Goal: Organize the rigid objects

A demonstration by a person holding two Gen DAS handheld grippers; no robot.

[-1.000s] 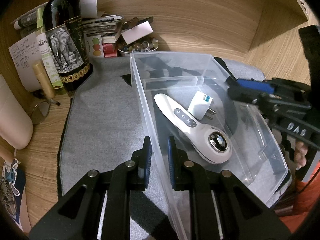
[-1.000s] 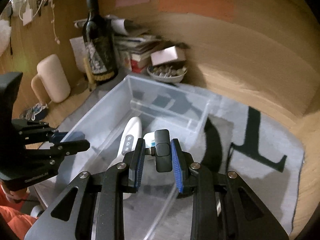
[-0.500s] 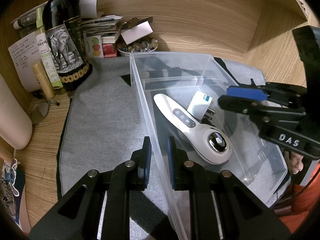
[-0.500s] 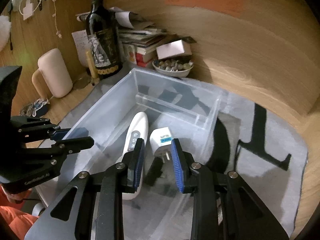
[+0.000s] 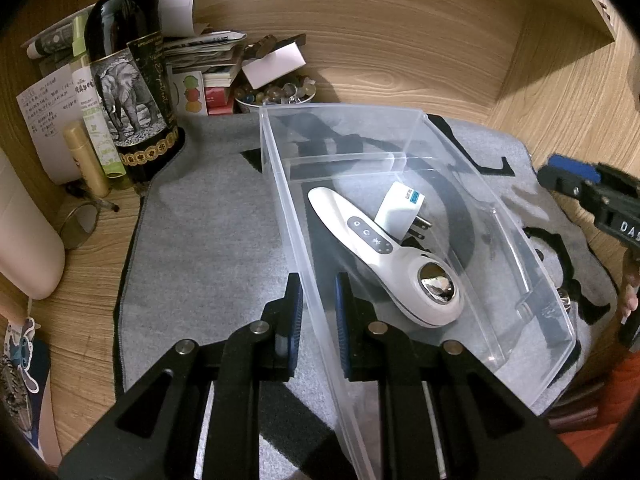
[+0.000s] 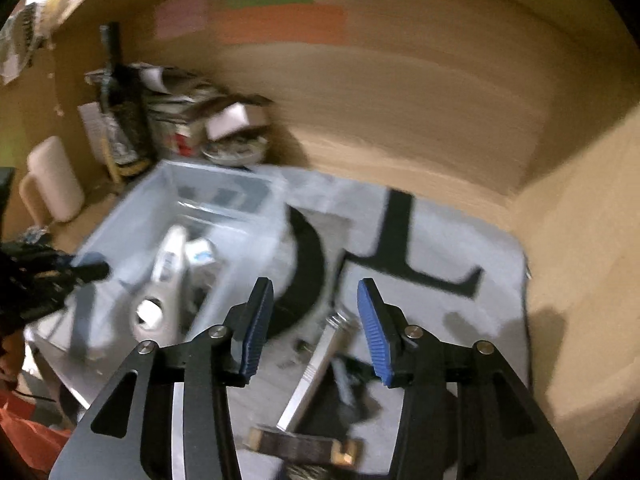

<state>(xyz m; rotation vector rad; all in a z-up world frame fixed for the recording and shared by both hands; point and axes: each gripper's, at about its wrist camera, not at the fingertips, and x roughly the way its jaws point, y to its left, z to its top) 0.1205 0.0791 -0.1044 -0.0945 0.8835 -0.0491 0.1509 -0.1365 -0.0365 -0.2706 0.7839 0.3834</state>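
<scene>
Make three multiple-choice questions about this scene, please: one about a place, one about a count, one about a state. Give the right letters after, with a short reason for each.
1. Where does the white plug adapter lie?
A. on the grey mat, outside the box
B. inside the clear plastic box, beside the white handheld device
C. between the pads of the right gripper

2. How many objects lie in the box?
A. two
B. four
C. none

3. What is the state of the right gripper?
A. shut on the adapter
B. shut on a bottle
C. open and holding nothing

Answers:
1. B: the left wrist view shows the adapter leaning against the device inside the box walls.
2. A: only the device and the adapter are seen in it.
3. C: its blue pads stand wide apart with nothing between them, above the grey mat.
</scene>
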